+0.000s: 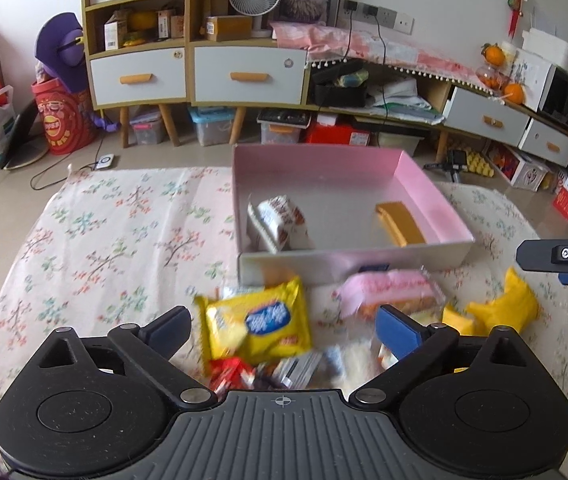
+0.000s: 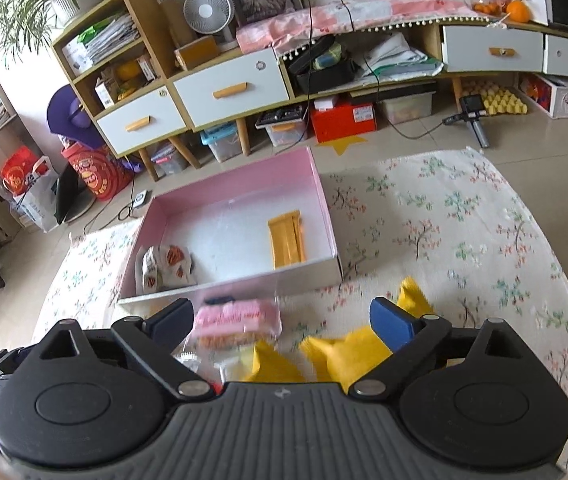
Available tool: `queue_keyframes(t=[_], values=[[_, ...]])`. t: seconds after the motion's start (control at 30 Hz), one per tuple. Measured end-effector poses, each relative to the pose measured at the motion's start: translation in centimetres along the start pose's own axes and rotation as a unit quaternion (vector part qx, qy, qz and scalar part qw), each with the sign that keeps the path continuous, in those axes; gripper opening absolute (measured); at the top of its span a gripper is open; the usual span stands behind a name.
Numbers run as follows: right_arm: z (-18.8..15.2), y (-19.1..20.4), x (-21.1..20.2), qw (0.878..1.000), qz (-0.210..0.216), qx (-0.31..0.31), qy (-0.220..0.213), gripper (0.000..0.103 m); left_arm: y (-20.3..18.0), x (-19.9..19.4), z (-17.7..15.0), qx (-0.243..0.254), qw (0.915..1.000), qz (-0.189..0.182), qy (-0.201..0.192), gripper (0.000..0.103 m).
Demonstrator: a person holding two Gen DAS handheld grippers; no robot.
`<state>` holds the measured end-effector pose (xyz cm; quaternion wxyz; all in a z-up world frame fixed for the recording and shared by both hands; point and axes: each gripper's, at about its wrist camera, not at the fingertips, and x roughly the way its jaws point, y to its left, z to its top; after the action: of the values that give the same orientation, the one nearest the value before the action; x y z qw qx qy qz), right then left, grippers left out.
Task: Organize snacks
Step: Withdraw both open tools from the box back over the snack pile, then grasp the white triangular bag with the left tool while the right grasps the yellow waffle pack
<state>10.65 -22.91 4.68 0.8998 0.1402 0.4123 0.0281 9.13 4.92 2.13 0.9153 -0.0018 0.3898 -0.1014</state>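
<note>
A pink-lined box stands on the floral cloth. It holds white-and-brown packets at its left and a gold bar at its right. In front of the box lie a yellow packet, a pink packet, yellow wrappers and small red and white snacks. My left gripper is open above the yellow packet. My right gripper is open above the pink packet and yellow wrappers; its finger shows in the left wrist view.
The floral cloth covers the table. Behind it stand cabinets with white drawers, storage bins and a red box on the floor.
</note>
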Motion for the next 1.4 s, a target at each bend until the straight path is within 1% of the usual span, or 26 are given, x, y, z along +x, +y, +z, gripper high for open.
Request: queue_keyframes(t=[0.17, 0.3, 0.4, 0.47, 0.5, 0.57, 0.67, 0.83, 0.97, 1.1, 1.27, 1.3, 1.4], values=[[-1.3, 0.5, -0.3, 1.0, 0.003, -0.002, 0.013, 0.097, 0.9, -0.4, -1.5, 0.002, 0.9998, 0.013, 0.013, 0.1], [-2.4, 0.7, -0.2, 1.0, -0.001, -0.006, 0.025, 0.098, 1.8, -0.5, -2.7, -0.006, 0.9995, 0.019, 0.024, 0.1], [-3.3, 0.5, 0.2, 0.999, -0.012, -0.002, 0.038, 0.098, 2.8, 0.0, -3.7, -0.026, 0.9974, 0.041, 0.052, 0.1], [-4.0, -0.1, 0.6, 0.998, -0.024, 0.008, 0.059, 0.098, 3.4, 0.5, -4.2, -0.041, 0.9947, 0.047, 0.082, 0.1], [-4.3, -0.2, 0.8, 0.997, -0.03, 0.009, 0.073, 0.098, 3.6, 0.6, -4.3, -0.047, 0.9941, 0.046, 0.086, 0.1], [-4.6, -0.5, 1.2, 0.995, -0.039, 0.015, 0.094, 0.098, 4.0, 0.6, -4.4, -0.053, 0.9939, 0.05, 0.083, 0.1], [-4.7, -0.9, 1.5, 0.994, -0.039, 0.032, 0.1, 0.098, 4.3, 0.6, -4.3, -0.07, 0.9934, 0.042, 0.081, 0.099], [-4.6, -1.0, 2.1, 0.992, -0.027, 0.06, 0.112, 0.098, 4.2, 0.6, -3.8, -0.094, 0.992, 0.029, 0.08, 0.098], [-4.6, -0.3, 2.7, 0.991, -0.016, 0.062, 0.121, 0.098, 4.0, 0.3, -3.2, -0.104, 0.9918, 0.023, 0.071, 0.095], [-4.4, 0.1, 3.1, 0.989, -0.01, 0.071, 0.126, 0.098, 3.9, -0.1, -2.9, -0.106, 0.9921, 0.019, 0.064, 0.091], [-4.4, 0.7, 3.6, 0.988, -0.006, 0.077, 0.131, 0.098, 3.6, 0.9, -3.2, -0.106, 0.9909, 0.015, 0.081, 0.084], [-4.3, 0.8, 3.7, 0.988, -0.007, 0.076, 0.132, 0.098, 3.6, 1.0, -3.3, -0.108, 0.9905, 0.013, 0.084, 0.08], [-4.5, 1.1, 4.2, 0.987, -0.01, 0.073, 0.14, 0.097, 3.7, 0.3, -3.1, -0.113, 0.9908, 0.003, 0.075, 0.075]])
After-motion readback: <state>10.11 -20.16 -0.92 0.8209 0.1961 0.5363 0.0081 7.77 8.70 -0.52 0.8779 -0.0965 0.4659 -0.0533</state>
